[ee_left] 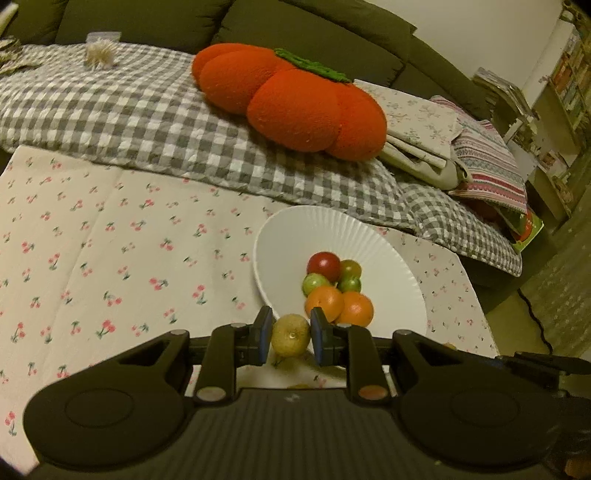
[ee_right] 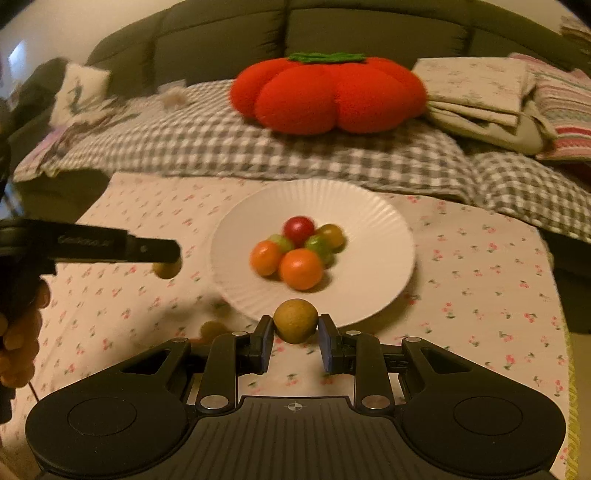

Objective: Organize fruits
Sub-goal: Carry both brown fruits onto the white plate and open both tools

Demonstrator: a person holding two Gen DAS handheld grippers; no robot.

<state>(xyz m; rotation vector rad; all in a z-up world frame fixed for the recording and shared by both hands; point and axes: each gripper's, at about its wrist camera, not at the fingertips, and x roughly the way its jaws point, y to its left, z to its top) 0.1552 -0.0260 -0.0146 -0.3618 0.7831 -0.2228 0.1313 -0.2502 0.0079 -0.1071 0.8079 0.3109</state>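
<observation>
- A home living room is showing here: a dark olive-green fabric sofa (ee_right: 369, 29) is filling the background.
- A grey-and-white checked quilt (ee_left: 110, 107) is covering its seat, a plush red tomato-shaped cushion (ee_right: 328, 92) is lying on it, and folded floral and striped blankets (ee_left: 461, 144) are sitting beside that.
- A white cherry-print cloth (ee_left: 110, 240) is covering the worktop.
- Crowded shelves (ee_left: 569, 85) are standing at the far wall.
</observation>
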